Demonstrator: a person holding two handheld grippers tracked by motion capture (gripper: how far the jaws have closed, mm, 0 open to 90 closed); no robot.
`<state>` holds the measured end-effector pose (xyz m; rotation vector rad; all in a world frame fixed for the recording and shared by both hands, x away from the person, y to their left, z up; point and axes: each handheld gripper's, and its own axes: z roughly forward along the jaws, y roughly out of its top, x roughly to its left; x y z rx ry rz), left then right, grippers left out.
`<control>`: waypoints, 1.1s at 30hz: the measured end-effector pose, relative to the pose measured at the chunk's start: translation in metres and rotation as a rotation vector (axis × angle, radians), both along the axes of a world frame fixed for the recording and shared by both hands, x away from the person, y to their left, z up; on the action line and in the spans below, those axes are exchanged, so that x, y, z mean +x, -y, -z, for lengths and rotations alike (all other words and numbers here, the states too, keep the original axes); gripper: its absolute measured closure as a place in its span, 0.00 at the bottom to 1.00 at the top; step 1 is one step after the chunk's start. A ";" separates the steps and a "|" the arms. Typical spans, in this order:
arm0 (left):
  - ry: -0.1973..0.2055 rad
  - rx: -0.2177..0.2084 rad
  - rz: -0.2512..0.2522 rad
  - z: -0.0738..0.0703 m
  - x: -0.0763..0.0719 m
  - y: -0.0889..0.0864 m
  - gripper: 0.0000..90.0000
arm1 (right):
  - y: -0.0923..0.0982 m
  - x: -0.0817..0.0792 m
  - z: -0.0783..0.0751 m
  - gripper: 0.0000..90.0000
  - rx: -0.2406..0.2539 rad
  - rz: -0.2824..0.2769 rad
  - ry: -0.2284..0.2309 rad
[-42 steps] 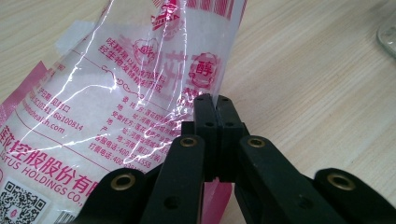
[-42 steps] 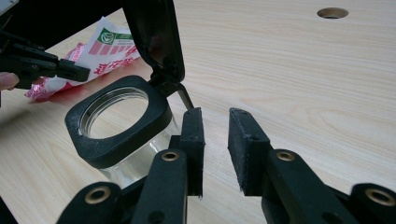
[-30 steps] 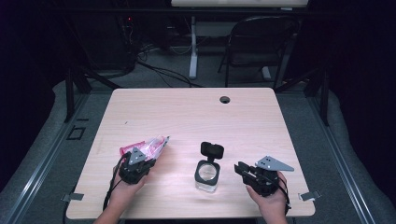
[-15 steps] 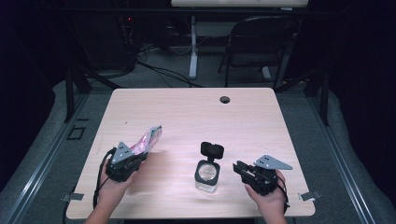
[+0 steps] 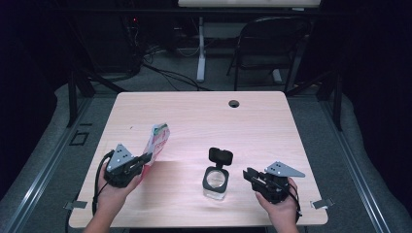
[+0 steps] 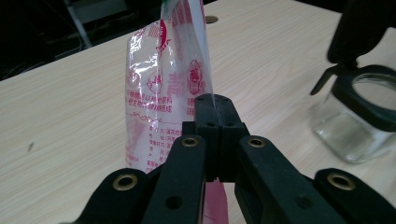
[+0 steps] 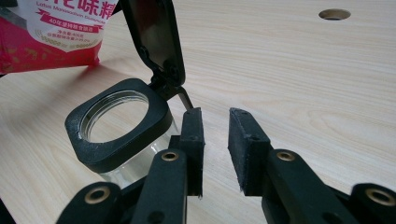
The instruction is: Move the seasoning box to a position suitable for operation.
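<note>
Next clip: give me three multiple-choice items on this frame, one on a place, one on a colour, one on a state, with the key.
1. Where is the jar?
A. between the two grippers
B. by the table's hole
C. on the floor

2. What colour is the jar's lid?
A. white
B. black
C. red

3. The left gripper is:
A. wide open
B. shut on the packet
C. shut on the jar

Key: 1 A, the high view shows it between the hands; 2 B, black rim and flap; 3 B, jaws pinch the packet's edge.
</note>
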<state>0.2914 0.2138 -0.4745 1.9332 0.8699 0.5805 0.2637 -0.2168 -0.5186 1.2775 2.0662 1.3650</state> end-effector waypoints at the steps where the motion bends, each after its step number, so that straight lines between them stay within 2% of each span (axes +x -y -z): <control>1: 0.002 -0.003 0.015 -0.002 -0.001 0.003 1.00 | 0.000 0.000 0.000 0.84 0.000 0.002 0.000; 2: 0.013 -0.003 0.051 -0.005 -0.005 0.011 1.00 | 0.000 0.000 0.000 0.84 0.002 0.001 0.000; 4: 0.018 -0.008 0.070 -0.006 -0.007 0.015 1.00 | 0.000 0.000 0.000 0.84 0.003 0.001 0.001; 5: 0.027 -0.014 0.108 -0.009 -0.011 0.022 1.00 | 0.000 -0.001 -0.001 0.84 -0.001 0.000 0.002; 10: 0.028 -0.028 0.146 -0.011 -0.017 0.028 1.00 | -0.001 -0.002 -0.004 0.83 0.002 -0.007 0.010; 15: 0.002 -0.058 0.141 -0.006 -0.016 0.023 1.00 | -0.003 -0.004 -0.009 0.82 0.015 -0.024 0.025; 21: -0.023 -0.090 0.120 0.000 -0.017 0.011 1.00 | -0.015 -0.009 -0.025 0.81 0.043 -0.092 0.068; 23: -0.028 -0.088 0.117 0.000 -0.018 0.010 1.00 | -0.018 -0.010 -0.027 0.81 0.052 -0.106 0.075; 27: -0.053 -0.089 0.108 0.006 -0.022 0.005 1.00 | -0.033 -0.012 -0.035 0.80 0.050 -0.169 0.101; 31: -0.063 -0.092 0.105 0.009 -0.025 0.003 1.00 | -0.043 -0.009 -0.039 0.78 0.063 -0.214 0.099; 32: -0.066 -0.100 0.103 0.010 -0.026 0.004 1.00 | -0.050 -0.007 -0.040 0.78 0.059 -0.240 0.094; 33: -0.072 -0.095 0.107 0.011 -0.027 0.003 1.00 | -0.050 -0.007 -0.040 0.78 0.059 -0.240 0.094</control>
